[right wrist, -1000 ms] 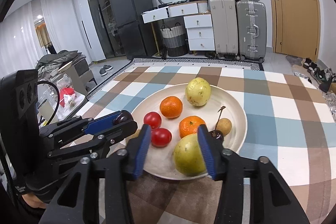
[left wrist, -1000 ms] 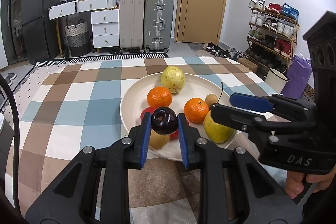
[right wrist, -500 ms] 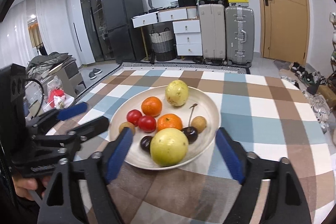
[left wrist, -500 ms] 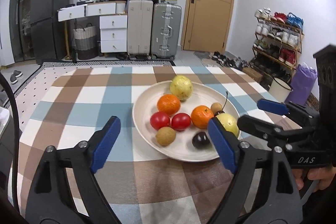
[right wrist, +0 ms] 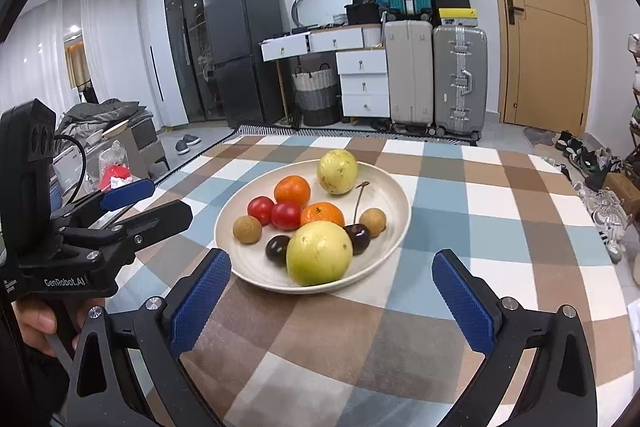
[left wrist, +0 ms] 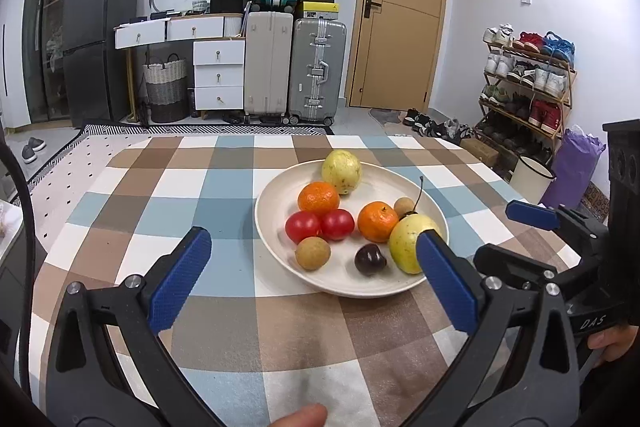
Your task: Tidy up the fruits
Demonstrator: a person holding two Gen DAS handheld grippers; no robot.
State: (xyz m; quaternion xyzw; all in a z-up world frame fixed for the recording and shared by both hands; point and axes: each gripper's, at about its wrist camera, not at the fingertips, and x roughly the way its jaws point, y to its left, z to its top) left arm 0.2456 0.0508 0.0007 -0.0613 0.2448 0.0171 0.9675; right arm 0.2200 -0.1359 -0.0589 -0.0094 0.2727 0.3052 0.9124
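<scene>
Fruit was gathered on a cream plate [left wrist: 268,223] at the middle of the checked bench [left wrist: 168,195]: two yellow guavas [right wrist: 319,253], two oranges [left wrist: 319,197], two tomatoes [left wrist: 303,226], two longans [left wrist: 313,253] and two dark cherries [left wrist: 370,259]. At six o'clock of the plate, the left gripper [left wrist: 312,285] and right gripper [right wrist: 332,301] were seen with fingers opening wide, nothing held between them.
</scene>
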